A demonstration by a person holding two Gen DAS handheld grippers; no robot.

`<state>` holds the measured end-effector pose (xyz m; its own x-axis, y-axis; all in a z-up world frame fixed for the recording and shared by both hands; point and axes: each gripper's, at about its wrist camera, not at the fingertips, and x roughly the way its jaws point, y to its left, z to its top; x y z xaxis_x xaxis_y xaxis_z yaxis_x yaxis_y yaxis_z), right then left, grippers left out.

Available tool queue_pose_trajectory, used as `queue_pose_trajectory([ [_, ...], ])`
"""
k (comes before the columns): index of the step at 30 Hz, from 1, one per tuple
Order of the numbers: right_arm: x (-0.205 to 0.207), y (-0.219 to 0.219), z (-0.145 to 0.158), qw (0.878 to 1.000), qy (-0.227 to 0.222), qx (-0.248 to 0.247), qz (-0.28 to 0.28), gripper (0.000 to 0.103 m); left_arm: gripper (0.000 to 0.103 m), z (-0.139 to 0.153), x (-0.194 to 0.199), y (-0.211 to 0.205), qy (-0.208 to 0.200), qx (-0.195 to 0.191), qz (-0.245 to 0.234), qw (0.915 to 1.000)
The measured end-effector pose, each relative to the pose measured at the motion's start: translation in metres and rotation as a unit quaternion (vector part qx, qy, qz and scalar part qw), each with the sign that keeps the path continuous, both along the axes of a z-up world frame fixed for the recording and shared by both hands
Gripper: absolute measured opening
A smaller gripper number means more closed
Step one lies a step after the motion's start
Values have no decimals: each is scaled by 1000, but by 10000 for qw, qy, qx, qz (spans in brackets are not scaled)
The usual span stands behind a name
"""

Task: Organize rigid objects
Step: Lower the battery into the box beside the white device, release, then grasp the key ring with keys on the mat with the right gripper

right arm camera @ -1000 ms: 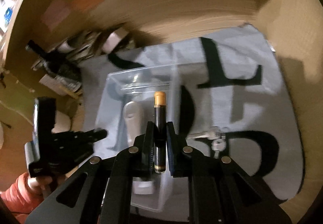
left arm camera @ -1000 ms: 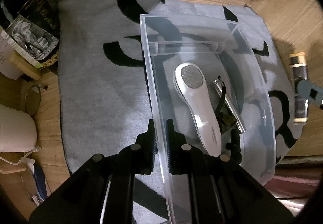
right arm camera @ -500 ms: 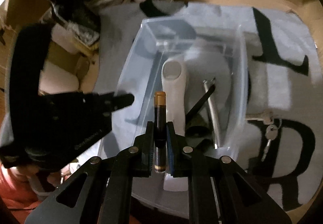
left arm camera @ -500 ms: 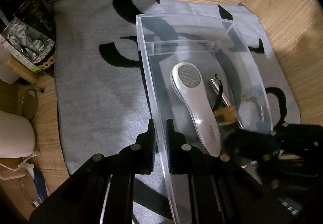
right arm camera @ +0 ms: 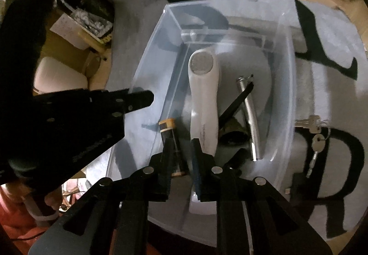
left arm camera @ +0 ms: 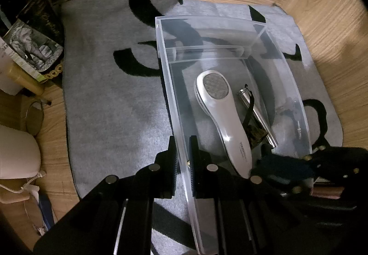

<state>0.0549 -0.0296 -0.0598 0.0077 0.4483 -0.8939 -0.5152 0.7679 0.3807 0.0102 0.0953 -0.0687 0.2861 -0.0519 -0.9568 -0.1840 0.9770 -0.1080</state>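
- the black-and-gold tube (right arm camera: 171, 140), clamped half a second ago, now lies in the clear bin (right arm camera: 285, 84) beside the white handheld device (right arm camera: 203, 103).
- right gripper (right arm camera: 181, 151) spread open over it.
- left gripper (left arm camera: 182, 151) pinches the bin's wall.

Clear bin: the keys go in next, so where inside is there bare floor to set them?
Free: the bin floor between the metal tube and its right wall, and the strip behind the far divider. Crowded: the middle, where the white handheld device, black strap and tube lie together, and the left, with the black-and-gold tube.
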Motion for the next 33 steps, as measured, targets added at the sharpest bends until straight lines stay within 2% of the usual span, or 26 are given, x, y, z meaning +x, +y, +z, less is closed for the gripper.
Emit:
queue_pose_trajectory([
  [7,15,-29,28,9982,-301,167,-482,17,8,0,1,-1,21,47,59,10000],
  [13,34,-71,45,9919,-543,163,-1135,24,8,-1,2,-1,47,91,129,9999],
  [16,43,-91,47,9882,-661,-24,-1382,32,8,-1,2,-1,58,110,172,9998],
  [18,48,-102,43,9855,-710,-210,-1529,36,8,-1,1,-2,63,118,203,9997],
  [24,58,-131,11,9814,-411,-601,-1779,36,8,0,1,-3,88,159,293,9994],
  [33,56,-130,-37,9840,15,-887,-1544,36,8,0,1,-4,130,207,408,9989],
])
